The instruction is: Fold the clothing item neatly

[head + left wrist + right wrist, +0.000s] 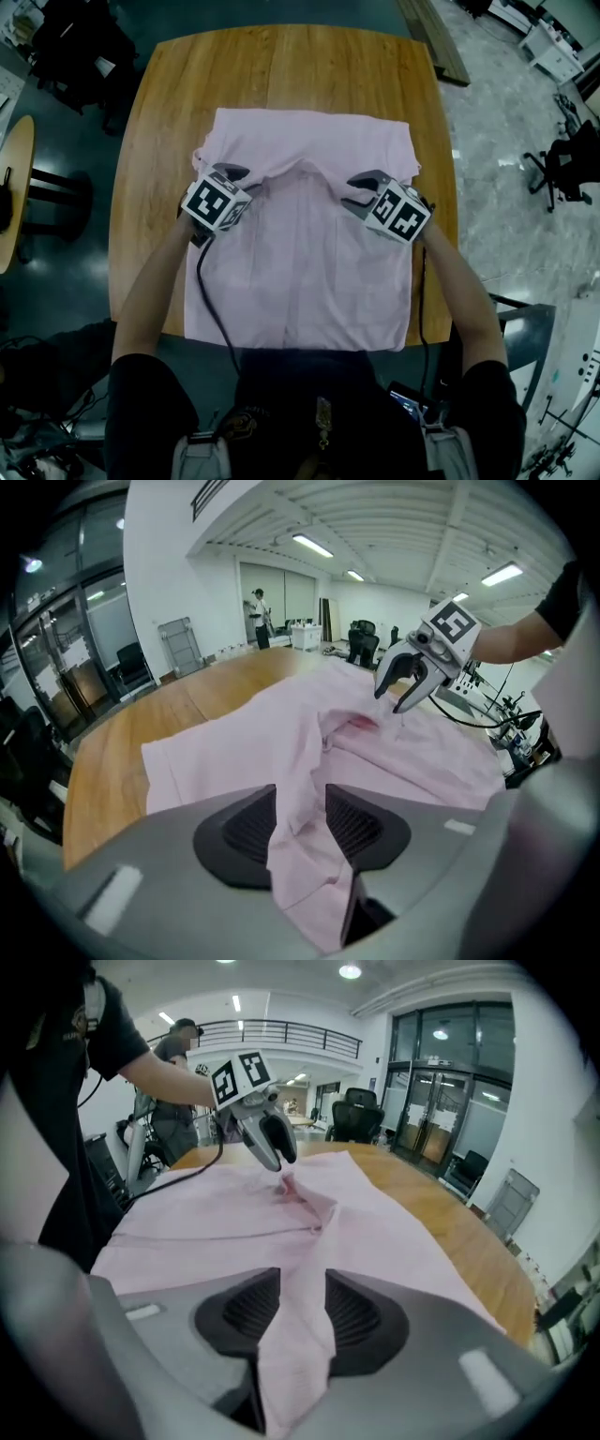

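Note:
A pale pink shirt [300,272] lies spread on the wooden table [281,66], its near hem at the table's front edge. A band along its far end is folded over toward me, rumpled in the middle. My left gripper [234,174] rests on the left end of that fold and my right gripper [360,184] on the right end. In the left gripper view the jaws [301,817] stand apart with a loose pleat of shirt [309,761] between them. In the right gripper view the jaws [302,1302] are likewise parted around slack cloth [300,1335].
Bare wood shows beyond the shirt and along both its sides. A black office chair [562,164] stands on the floor at the right, a round side table [14,187] at the left. A person [260,616] stands far off in the room.

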`<move>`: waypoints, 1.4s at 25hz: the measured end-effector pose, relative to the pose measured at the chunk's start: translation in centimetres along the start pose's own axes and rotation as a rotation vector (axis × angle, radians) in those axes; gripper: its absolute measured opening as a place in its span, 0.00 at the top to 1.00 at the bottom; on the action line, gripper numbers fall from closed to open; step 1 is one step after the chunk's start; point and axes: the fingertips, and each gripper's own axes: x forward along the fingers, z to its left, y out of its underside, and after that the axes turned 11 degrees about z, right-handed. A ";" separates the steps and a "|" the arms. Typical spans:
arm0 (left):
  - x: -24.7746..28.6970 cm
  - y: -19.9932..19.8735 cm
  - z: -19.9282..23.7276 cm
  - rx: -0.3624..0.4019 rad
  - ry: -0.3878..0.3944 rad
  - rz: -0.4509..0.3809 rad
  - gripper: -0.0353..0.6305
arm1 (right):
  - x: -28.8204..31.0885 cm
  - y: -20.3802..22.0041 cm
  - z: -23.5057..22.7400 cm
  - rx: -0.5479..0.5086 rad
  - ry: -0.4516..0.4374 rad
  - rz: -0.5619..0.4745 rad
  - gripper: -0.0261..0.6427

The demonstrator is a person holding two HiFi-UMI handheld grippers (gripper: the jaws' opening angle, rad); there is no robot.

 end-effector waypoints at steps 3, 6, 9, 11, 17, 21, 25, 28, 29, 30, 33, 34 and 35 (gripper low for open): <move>-0.4 -2.1 -0.3 0.000 0.014 -0.054 0.66 | -0.4 -2.6 -1.5 0.056 0.005 -0.081 0.75; 0.9 -4.6 -2.0 0.010 0.043 -0.063 0.65 | 1.1 -4.2 -2.9 0.115 -0.007 -0.111 0.75; 4.0 -4.8 -3.5 0.061 0.054 0.015 0.65 | 3.7 -4.3 -2.8 0.132 -0.048 -0.086 0.75; 5.1 -3.4 -3.5 0.083 0.055 0.075 0.68 | 4.5 -4.0 -1.6 0.093 -0.066 -0.061 0.75; 4.4 1.6 -3.4 0.086 0.077 0.172 0.75 | 4.1 -1.2 2.5 -0.024 -0.149 0.039 0.76; 3.1 2.4 -3.3 0.037 0.064 0.115 0.75 | 3.4 -0.8 3.1 0.028 -0.113 0.033 0.76; -0.2 1.7 -4.0 0.003 0.014 -0.028 0.72 | -0.6 -1.0 3.8 0.104 -0.002 -0.024 0.76; -4.1 2.8 -5.9 -0.006 -0.025 -0.112 0.72 | -3.9 -0.8 6.4 0.197 0.078 -0.069 0.76; -5.4 3.8 -6.8 -0.012 -0.037 -0.131 0.72 | -4.8 -0.7 7.8 0.230 0.104 -0.083 0.76; -6.6 4.7 -7.7 -0.021 -0.046 -0.152 0.72 | -5.6 -0.4 9.0 0.259 0.134 -0.093 0.76; -9.8 7.2 -10.3 -0.049 -0.068 -0.220 0.72 | -8.3 0.5 12.2 0.333 0.235 -0.107 0.76; -10.5 8.3 -11.1 -0.055 -0.077 -0.232 0.72 | -9.1 0.9 13.5 0.355 0.263 -0.112 0.76; -11.0 9.6 -12.0 -0.059 -0.089 -0.236 0.72 | -9.8 1.4 14.8 0.375 0.286 -0.117 0.76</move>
